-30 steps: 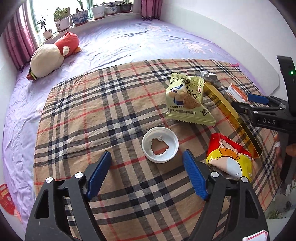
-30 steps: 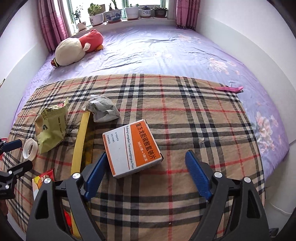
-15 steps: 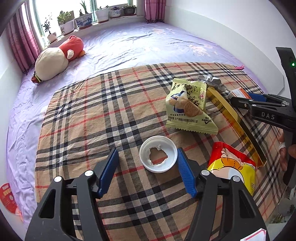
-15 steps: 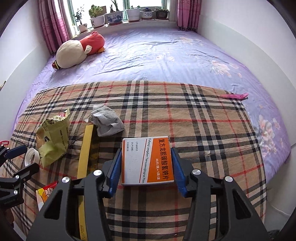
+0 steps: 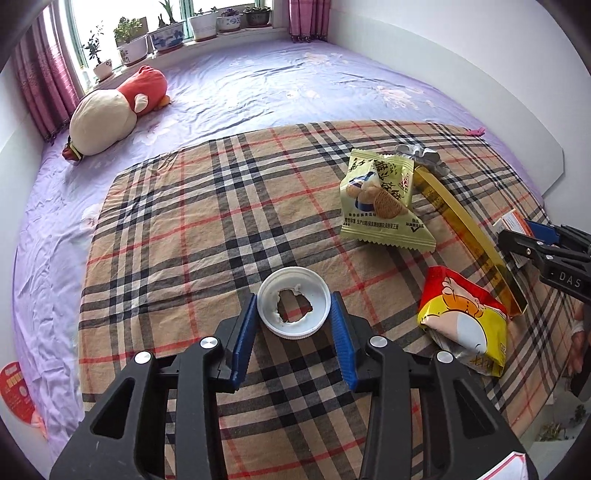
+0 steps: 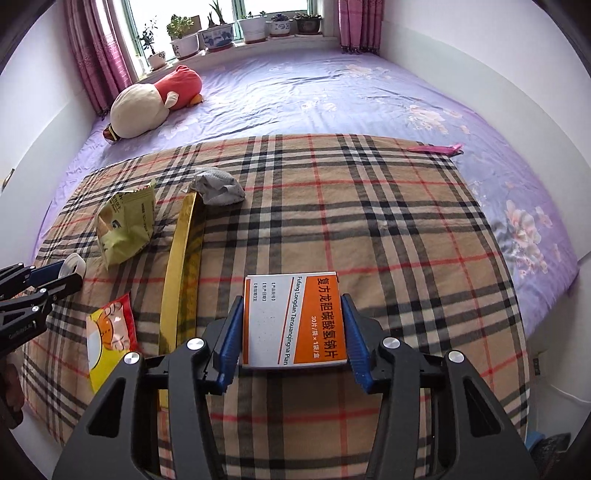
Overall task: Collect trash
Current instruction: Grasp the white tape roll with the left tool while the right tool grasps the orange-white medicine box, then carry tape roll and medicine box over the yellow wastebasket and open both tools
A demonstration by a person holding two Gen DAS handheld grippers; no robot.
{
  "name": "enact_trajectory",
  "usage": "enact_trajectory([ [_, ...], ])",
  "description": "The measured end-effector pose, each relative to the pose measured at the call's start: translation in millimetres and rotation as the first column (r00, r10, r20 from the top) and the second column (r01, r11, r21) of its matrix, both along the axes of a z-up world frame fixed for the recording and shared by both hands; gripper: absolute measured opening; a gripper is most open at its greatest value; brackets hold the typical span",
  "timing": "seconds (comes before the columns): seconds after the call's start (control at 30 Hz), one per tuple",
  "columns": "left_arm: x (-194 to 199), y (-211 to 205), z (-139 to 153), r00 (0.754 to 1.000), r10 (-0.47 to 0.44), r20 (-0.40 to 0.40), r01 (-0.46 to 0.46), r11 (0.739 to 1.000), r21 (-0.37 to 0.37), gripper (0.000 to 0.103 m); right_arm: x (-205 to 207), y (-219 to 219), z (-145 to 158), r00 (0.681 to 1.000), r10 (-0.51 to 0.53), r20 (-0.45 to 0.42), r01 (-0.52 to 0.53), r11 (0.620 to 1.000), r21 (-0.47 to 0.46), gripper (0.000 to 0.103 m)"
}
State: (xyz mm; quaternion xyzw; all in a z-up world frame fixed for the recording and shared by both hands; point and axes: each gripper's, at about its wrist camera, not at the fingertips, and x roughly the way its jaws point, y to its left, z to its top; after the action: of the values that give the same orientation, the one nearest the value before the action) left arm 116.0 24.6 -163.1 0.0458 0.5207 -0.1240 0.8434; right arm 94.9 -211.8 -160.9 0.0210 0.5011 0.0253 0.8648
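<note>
A: Left gripper (image 5: 294, 317)?
B: Pads pressed on both sides of the white lid (image 5: 293, 307), flat on the plaid blanket (image 5: 177, 236). Red wrapper (image 5: 463, 325) at 3 o'clock.
A: Right gripper (image 6: 293, 325)?
B: Clamped on the pill box (image 6: 295, 320). Yellow strip (image 6: 179, 266) at 9 o'clock.

A tan plaid blanket (image 5: 177, 236) lies spread over a lilac floral bedsheet (image 5: 258, 88). Near the window, a cream and red plush toy (image 5: 114, 114) rests on its side on the sheet. Potted plants (image 6: 221, 27) line the sill, with magenta curtains (image 6: 99, 55) at either side. A pink object, possibly a clip (image 6: 436, 148), lies just beside the blanket's far right corner.
</note>
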Motion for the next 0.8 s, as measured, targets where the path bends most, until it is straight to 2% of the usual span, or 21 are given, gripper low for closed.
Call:
enact_trajectory([
  [0.27,-32,-15,21,0.995,-0.104,0.009,0.104,0.994,-0.020,0.039,-50,-13,18,0.998,-0.055,0.010,0.055,0.997,0.053,0.051],
  [0.47,-56,-50,34,0.973,-0.230,0.015,0.231,0.972,-0.042,0.039,-92,-25,35,0.994,-0.105,0.029,0.102,0.990,0.096,0.051],
  [0.63,-77,-90,42,0.937,-0.350,0.021,0.351,0.935,-0.059,0.039,-130,-38,43,0.986,-0.164,0.038,0.158,0.979,0.126,0.052],
  [0.8,-100,-133,47,0.875,-0.483,0.027,0.484,0.873,-0.058,0.039,-173,-56,45,0.969,-0.244,0.039,0.237,0.961,0.141,0.052],
])
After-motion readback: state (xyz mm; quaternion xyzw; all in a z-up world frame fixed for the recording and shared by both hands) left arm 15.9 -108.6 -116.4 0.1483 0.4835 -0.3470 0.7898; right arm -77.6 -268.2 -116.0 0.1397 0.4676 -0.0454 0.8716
